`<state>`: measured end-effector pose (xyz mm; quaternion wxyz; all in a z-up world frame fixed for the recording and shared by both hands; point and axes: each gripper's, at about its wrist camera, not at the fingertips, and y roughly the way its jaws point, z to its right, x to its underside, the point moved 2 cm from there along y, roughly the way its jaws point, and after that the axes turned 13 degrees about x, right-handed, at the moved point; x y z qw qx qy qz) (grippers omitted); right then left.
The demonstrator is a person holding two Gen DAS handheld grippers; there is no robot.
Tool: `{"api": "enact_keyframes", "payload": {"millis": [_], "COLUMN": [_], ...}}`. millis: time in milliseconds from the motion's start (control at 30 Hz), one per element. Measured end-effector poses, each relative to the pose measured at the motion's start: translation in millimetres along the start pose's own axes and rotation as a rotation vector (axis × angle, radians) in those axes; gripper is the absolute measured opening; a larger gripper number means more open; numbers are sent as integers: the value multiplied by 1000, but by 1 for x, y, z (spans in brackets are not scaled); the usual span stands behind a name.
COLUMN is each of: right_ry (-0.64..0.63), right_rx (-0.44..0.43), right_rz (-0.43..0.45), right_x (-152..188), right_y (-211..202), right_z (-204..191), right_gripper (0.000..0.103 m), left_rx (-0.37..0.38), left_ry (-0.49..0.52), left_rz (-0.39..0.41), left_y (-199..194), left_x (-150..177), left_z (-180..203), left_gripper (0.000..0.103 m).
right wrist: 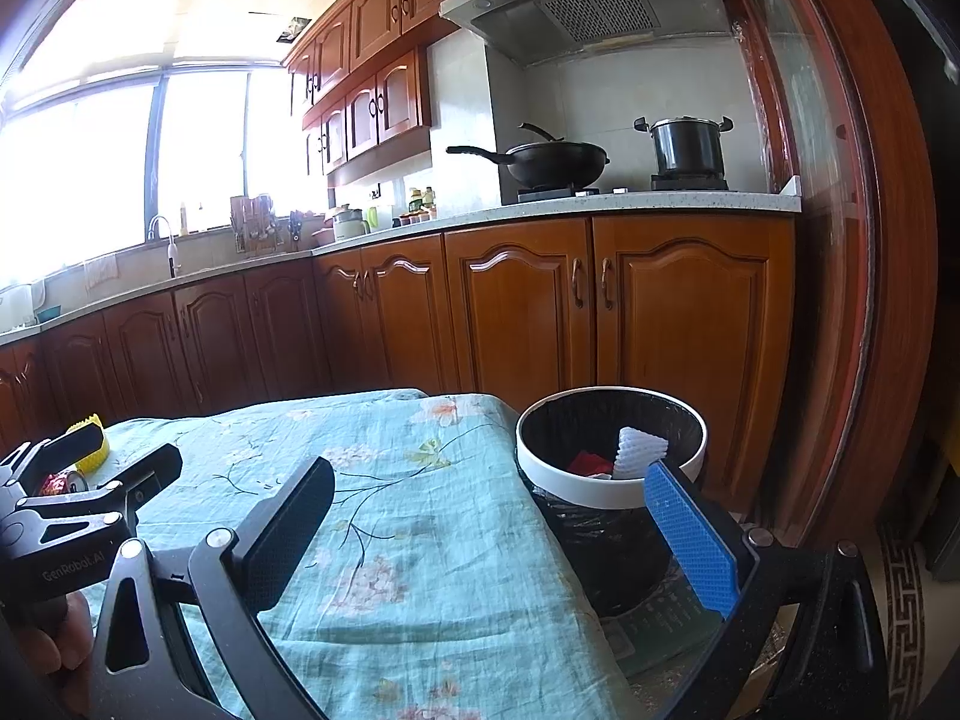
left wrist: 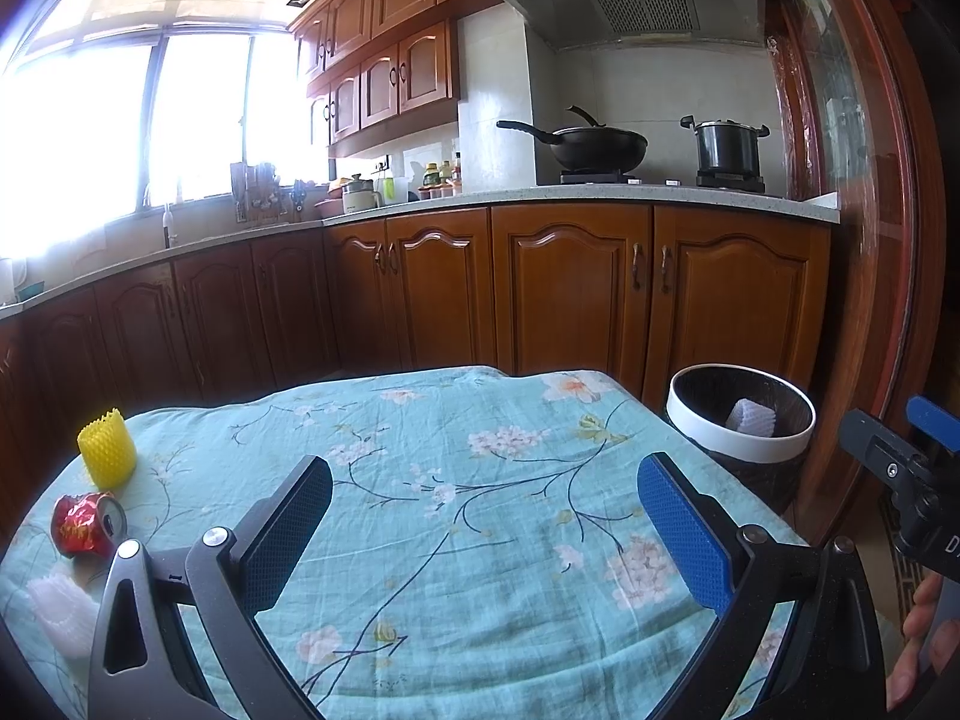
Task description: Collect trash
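Observation:
The left wrist view shows a yellow foam net (left wrist: 107,447) standing at the table's far left. A crushed red can (left wrist: 89,525) lies just in front of it, and a white foam net (left wrist: 60,612) lies nearer still. My left gripper (left wrist: 486,516) hangs open over the middle of the cloth, right of these, holding nothing. My right gripper (right wrist: 489,516) is open and empty over the table's right edge, beside the white-rimmed trash bin (right wrist: 576,495). Inside the bin are a white foam net (right wrist: 639,450) and a red scrap (right wrist: 591,462).
A teal floral tablecloth (left wrist: 480,432) covers the table. The bin (left wrist: 684,414) stands on the floor off the right edge. Wooden kitchen cabinets (left wrist: 570,288) run behind, with a wok (left wrist: 594,147) and pot on the stove. A hand (left wrist: 918,648) holds the right gripper.

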<state>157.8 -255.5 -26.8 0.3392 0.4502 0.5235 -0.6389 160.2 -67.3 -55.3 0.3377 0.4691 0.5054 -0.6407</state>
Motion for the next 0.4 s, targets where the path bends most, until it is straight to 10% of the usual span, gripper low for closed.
{"api": "enact_keyframes", "payload": {"millis": [400], "right_ry": [-2], "right_rx": [-6], "right_rz": [-26], "right_x": [1], "right_y": [5], "right_z": [0], "right_gripper": [103], "left_rx": [28], "left_ry": [-1], "left_rz": [-16], "left_y": [3], "left_x": [1], "left_z": [-5], "left_gripper": [102]}}
